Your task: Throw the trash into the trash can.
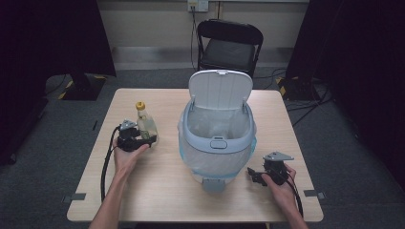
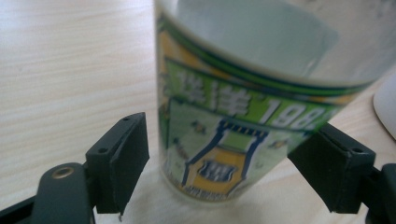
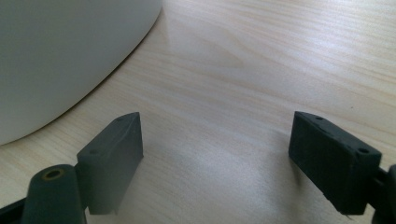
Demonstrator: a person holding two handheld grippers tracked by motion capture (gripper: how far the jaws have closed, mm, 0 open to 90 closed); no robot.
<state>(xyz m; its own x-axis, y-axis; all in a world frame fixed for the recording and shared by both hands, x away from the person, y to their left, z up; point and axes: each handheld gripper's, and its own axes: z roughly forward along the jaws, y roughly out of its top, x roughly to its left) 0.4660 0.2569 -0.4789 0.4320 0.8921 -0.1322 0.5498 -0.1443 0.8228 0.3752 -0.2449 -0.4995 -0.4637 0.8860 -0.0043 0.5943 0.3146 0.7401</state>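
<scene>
A: Item one, largest?
B: Wooden table [image 1: 157, 191]; carries all below.
A: Next?
B: Pedal bin [image 1: 217, 143], white, lid raised, clear liner inside; table centre, nearer the front edge.
A: Bottle?
B: Clear bottle [image 1: 145, 123], yellow cap, green-and-yellow label; upright, toward the left edge.
A: Claws?
B: Left gripper [image 2: 224, 163]: wide, jaws either side of the bottle base, small gaps showing; right gripper [image 3: 215, 163]: wide, holding nothing, on the tabletop near the front right corner, just beside the bin.

bottle [image 2: 243, 93] top beyond the left gripper view's upper edge
</scene>
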